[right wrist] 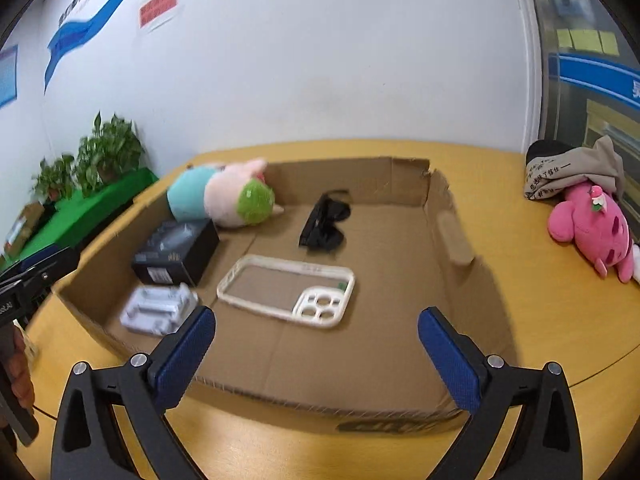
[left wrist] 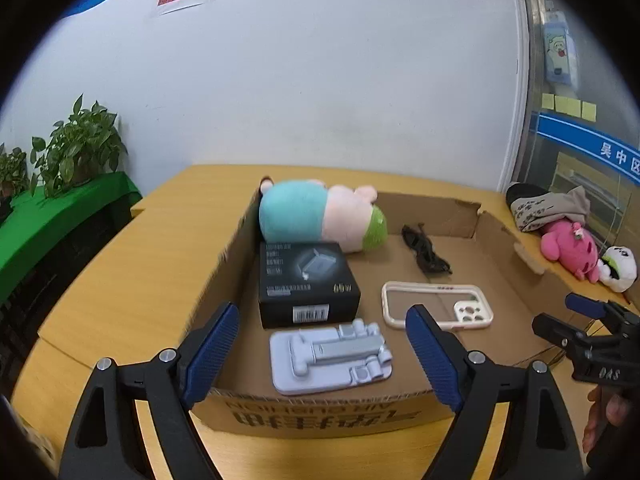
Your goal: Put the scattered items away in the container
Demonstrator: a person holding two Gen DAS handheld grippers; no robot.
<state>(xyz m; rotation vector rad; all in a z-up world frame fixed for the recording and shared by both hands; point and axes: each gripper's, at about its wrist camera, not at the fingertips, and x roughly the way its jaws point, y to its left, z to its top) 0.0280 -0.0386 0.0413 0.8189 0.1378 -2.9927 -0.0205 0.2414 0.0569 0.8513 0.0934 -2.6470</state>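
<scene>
Ahead of my left tongs [left wrist: 322, 354], spread wide and gripping nothing, sits the box [left wrist: 320, 416] on the yellow worktop [left wrist: 120, 280]. Inside it, a grey stand [left wrist: 330, 354] lies nearest the front wall, between my two pads. Just behind it is a black carton [left wrist: 308, 284], and behind that a plush pig [left wrist: 320, 216] rests on its side against the far left corner. A phone case [left wrist: 436, 304] lies flat to the right of the carton, with dark sunglasses [left wrist: 426, 252] beyond it. Outside the box, at the worktop's far right, a pink plush [left wrist: 570, 248] lies beside a white one [left wrist: 618, 268], with a cap [left wrist: 548, 202] behind them. My right tongs [left wrist: 576, 320] show at the right edge; from here I cannot tell how they stand.

Seen from the right wrist, my right tongs [right wrist: 316, 354] are likewise spread and hold nothing, hovering over the box's [right wrist: 320, 408] front wall. The phone case [right wrist: 288, 290] lies just ahead, the sunglasses [right wrist: 326, 222] farther back, the stand [right wrist: 160, 308] and carton [right wrist: 176, 254] along the left wall, and the pig [right wrist: 224, 196] in the far left corner. The pink plush [right wrist: 592, 232] lies on the worktop [right wrist: 540, 320] well apart from the box, by the cap [right wrist: 572, 172].
</scene>
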